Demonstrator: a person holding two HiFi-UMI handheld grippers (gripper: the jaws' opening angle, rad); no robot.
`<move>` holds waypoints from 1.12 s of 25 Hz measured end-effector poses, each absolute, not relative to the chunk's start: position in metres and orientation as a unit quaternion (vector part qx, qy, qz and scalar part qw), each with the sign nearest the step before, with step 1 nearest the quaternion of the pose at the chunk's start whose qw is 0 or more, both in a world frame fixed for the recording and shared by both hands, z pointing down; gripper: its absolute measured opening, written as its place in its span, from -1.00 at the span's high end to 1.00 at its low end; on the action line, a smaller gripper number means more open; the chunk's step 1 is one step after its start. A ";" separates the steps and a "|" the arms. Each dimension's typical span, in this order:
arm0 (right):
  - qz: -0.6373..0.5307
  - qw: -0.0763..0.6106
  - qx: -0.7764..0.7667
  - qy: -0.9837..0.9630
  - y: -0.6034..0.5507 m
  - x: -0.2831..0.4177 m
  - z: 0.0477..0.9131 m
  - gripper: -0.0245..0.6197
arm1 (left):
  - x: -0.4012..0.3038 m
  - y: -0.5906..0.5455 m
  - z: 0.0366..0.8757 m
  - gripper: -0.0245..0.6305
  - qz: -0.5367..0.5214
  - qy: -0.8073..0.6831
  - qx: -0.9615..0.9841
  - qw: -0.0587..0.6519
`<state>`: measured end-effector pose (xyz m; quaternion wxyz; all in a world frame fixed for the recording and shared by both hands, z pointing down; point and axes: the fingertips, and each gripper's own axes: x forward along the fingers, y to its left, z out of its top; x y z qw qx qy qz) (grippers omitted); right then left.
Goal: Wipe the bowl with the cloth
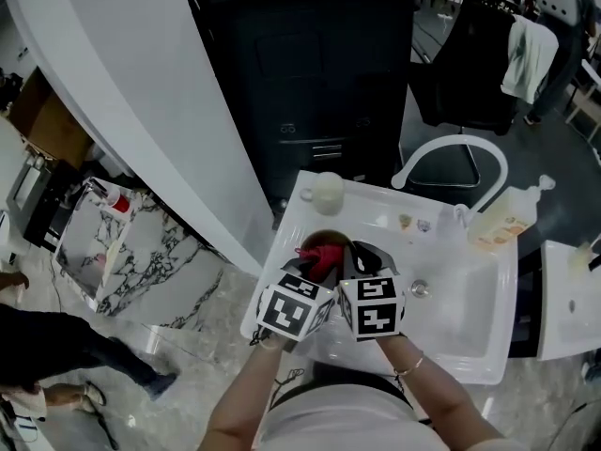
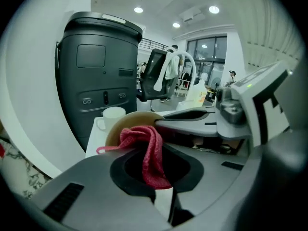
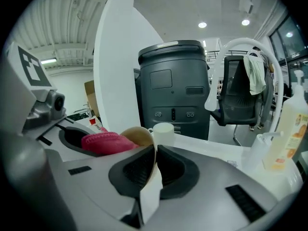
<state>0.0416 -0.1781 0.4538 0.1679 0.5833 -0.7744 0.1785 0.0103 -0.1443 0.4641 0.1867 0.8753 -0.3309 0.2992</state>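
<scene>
The right tongs pinch the tan bowl by its rim, edge-on between the black pads; the red cloth sits just left of it; a white mug stands behind.

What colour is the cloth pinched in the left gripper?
The cloth is pinkish red, clearest in the left gripper view.

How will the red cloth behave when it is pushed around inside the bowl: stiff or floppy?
Probably floppy: the cloth droops in folds from the left gripper, so it should bunch up rather than push flat. Its knitted-looking surface suggests it is light and will likely grip the bowl, not slide freely.
</scene>
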 end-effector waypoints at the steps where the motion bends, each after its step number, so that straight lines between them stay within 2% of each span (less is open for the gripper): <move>1: 0.180 0.168 0.582 -0.775 -0.177 0.041 0.454 0.85 | 0.010 -0.146 0.468 0.79 0.313 -0.333 0.872 0.177; 9: 0.191 0.169 0.592 -0.765 -0.176 0.050 0.463 0.83 | -0.006 -0.153 0.485 0.79 0.369 -0.374 0.841 0.126; 24: 0.231 0.161 0.591 -0.756 -0.181 0.052 0.477 0.84 | -0.066 -0.154 0.477 0.78 0.322 -0.436 0.827 0.152; 28: 0.240 0.151 0.588 -0.757 -0.182 0.054 0.476 0.84 | -0.077 -0.151 0.466 0.78 0.273 -0.444 0.833 0.184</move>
